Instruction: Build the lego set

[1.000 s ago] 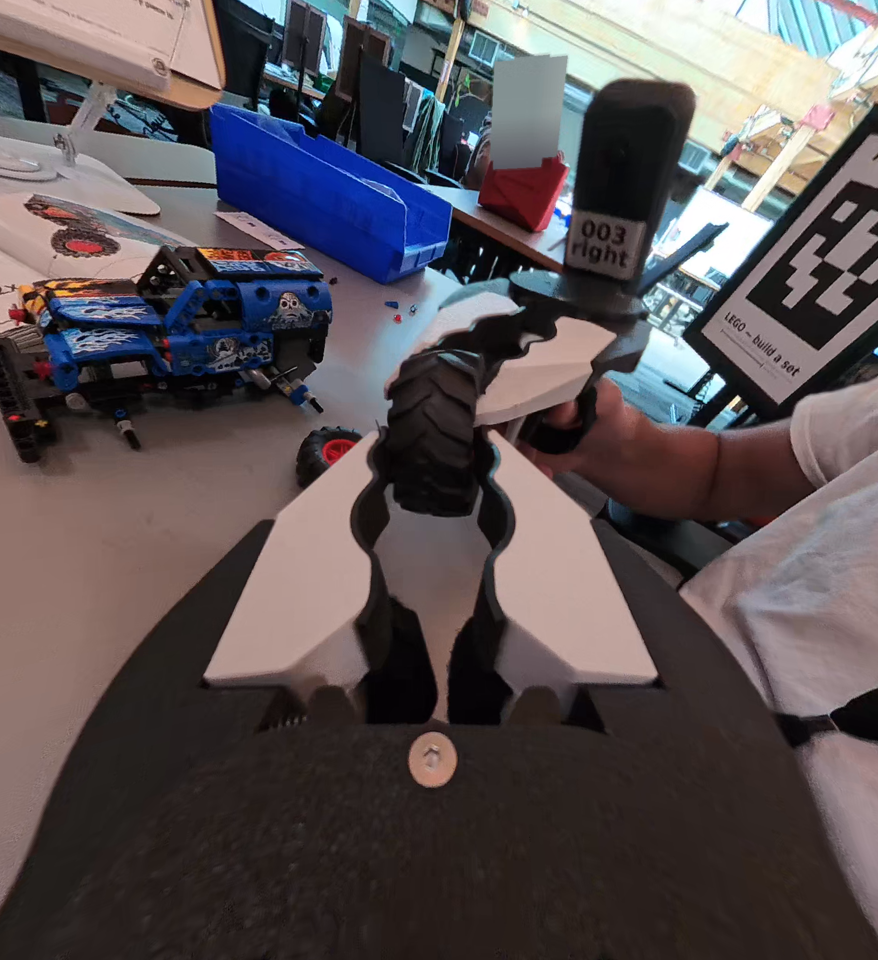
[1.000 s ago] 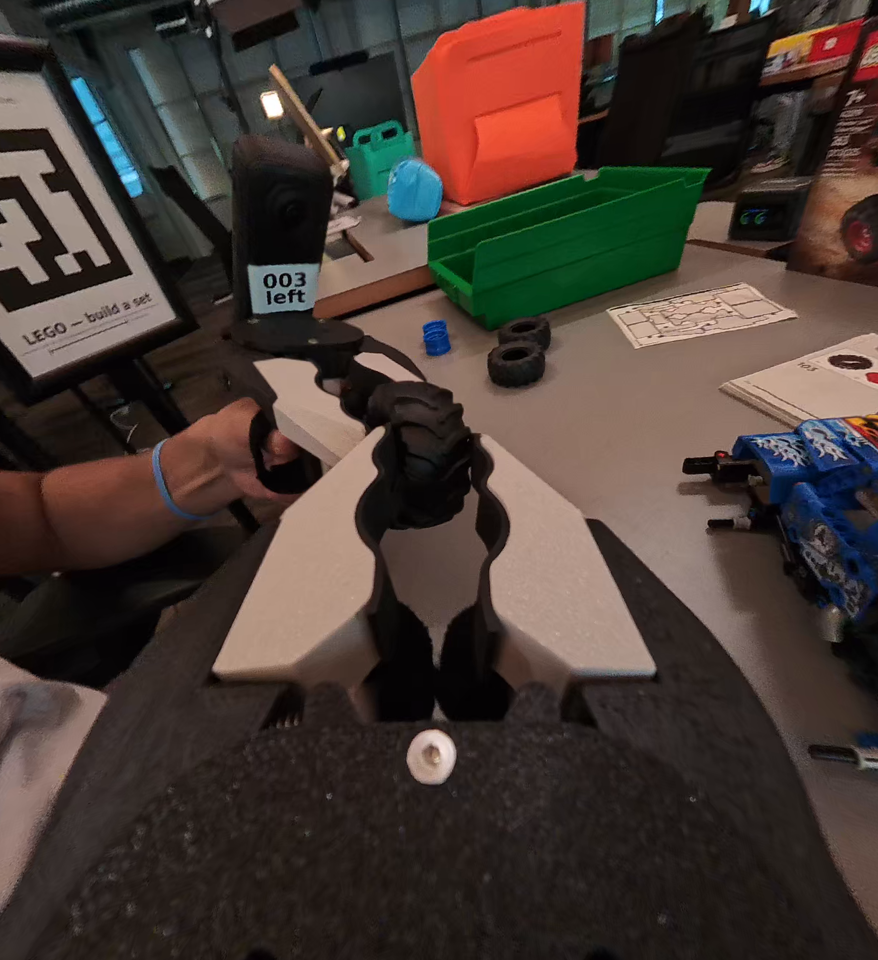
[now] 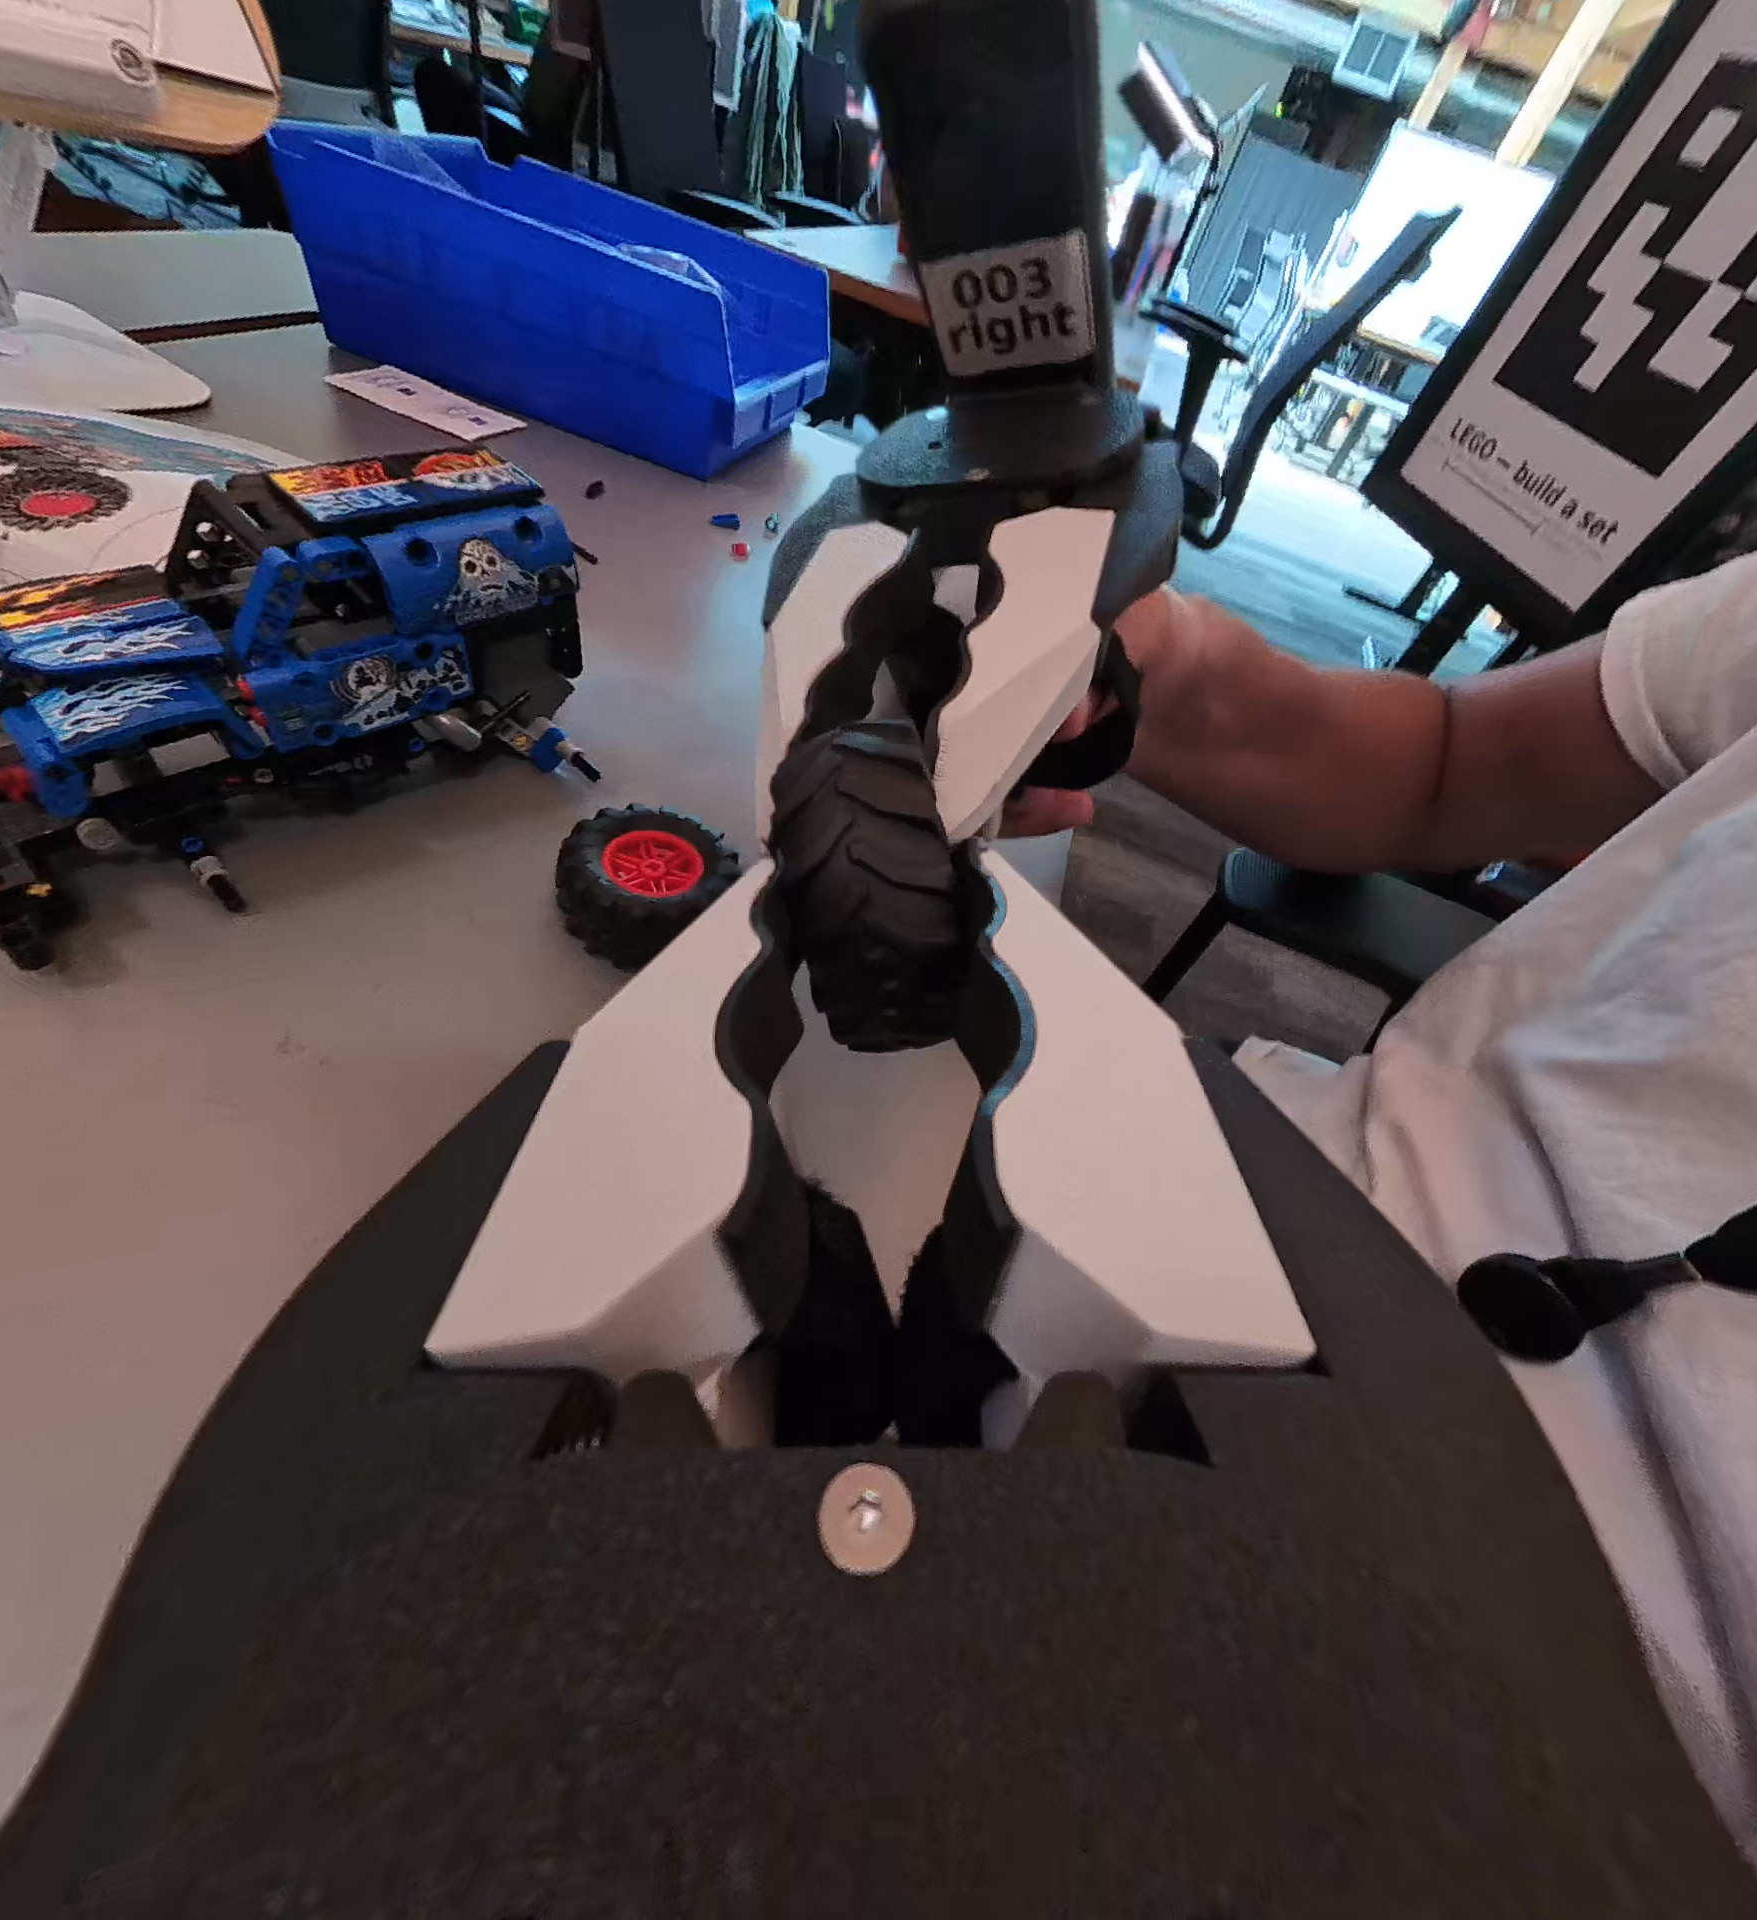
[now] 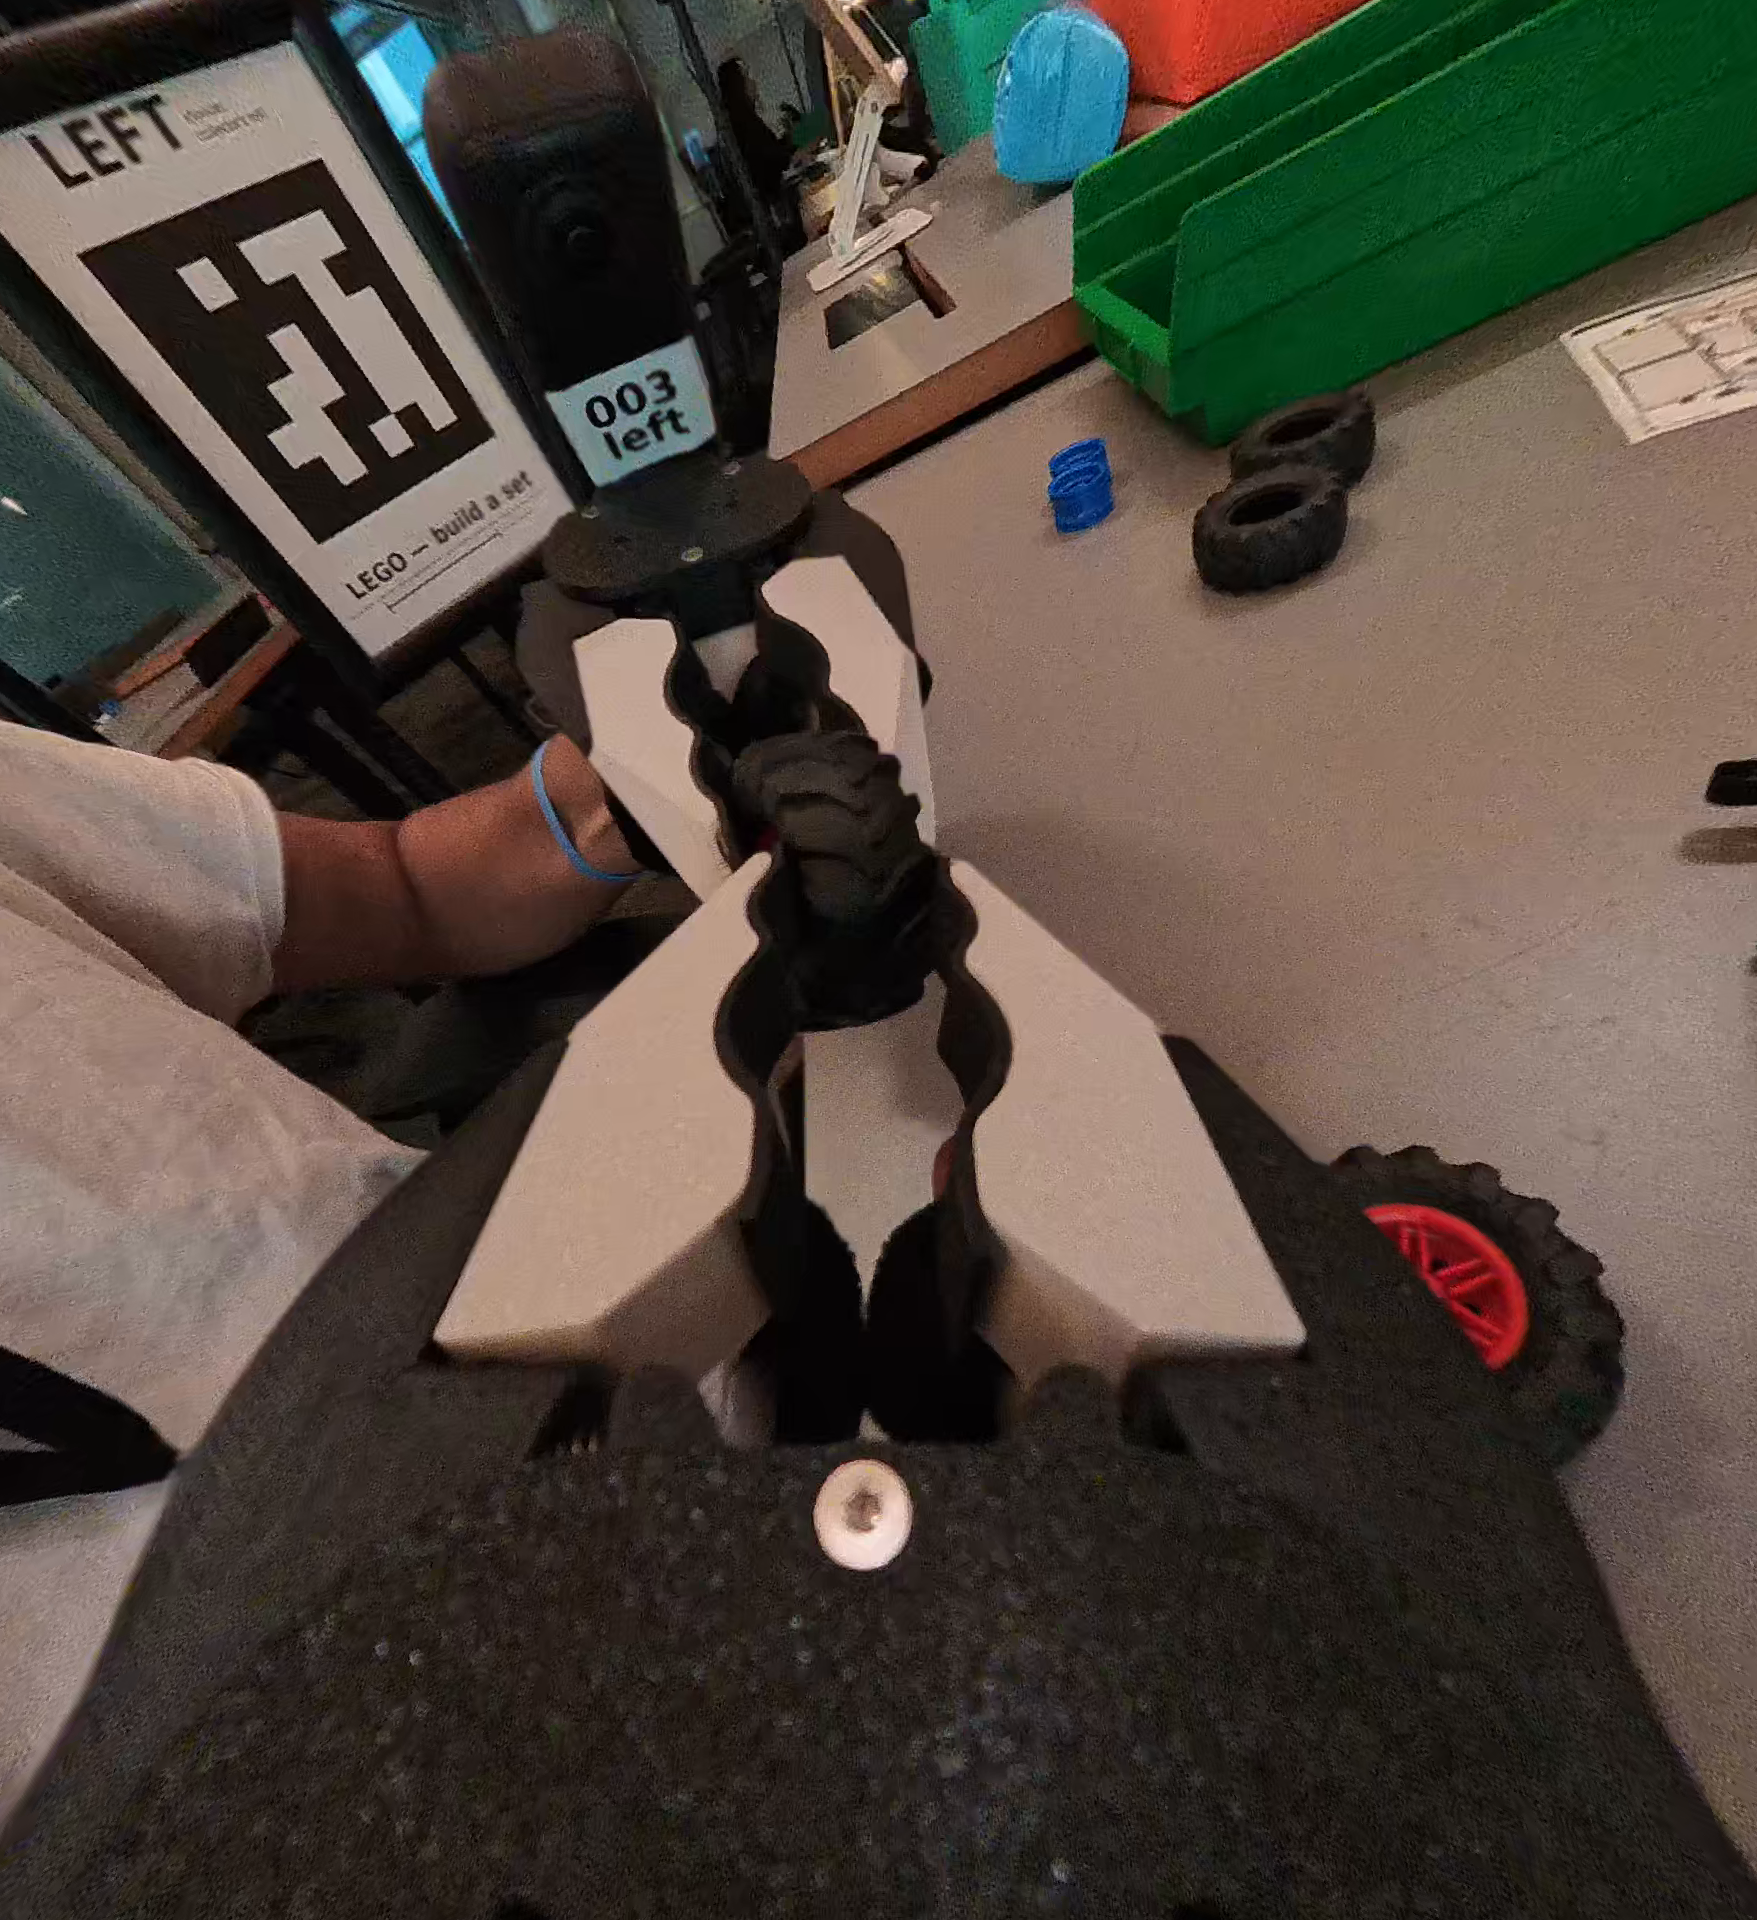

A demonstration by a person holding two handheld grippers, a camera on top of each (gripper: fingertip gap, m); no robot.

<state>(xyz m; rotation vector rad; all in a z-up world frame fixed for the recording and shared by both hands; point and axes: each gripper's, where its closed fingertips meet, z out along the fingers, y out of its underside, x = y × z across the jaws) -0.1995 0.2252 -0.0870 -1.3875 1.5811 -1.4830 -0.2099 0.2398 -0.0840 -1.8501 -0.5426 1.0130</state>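
- Left gripper (image 3: 869, 914): fingers closed most of the way onto a black tyre (image 3: 869, 894), gripping its lower part by the tread.
- Right gripper (image 4: 853, 914): fingers likewise closed on the same tyre (image 4: 832, 831), meeting it from the opposite side, tips close to those of the left gripper.
- The tyre is held clear of the tabletop (image 3: 230, 1091), pinched between both grippers near the tabletop's front edge. Whether a hub sits inside it cannot be told; only a small red glimpse shows in the right wrist view.
- Partly built blue truck (image 3: 261, 665) stands on the tabletop, well to the left of the held tyre, with bare axle pins protruding.
- One assembled wheel with red hub (image 3: 645, 868) lies on the tabletop between truck and grippers.
- Two bare black tyres (image 4: 1279, 488) rest touching each other beside a green bin (image 4: 1425, 208); a small blue spring piece (image 4: 1080, 486) stands near them.
- Blue bin (image 3: 562, 291) sits behind the truck; an open instruction booklet (image 3: 43, 488) lies at far left.
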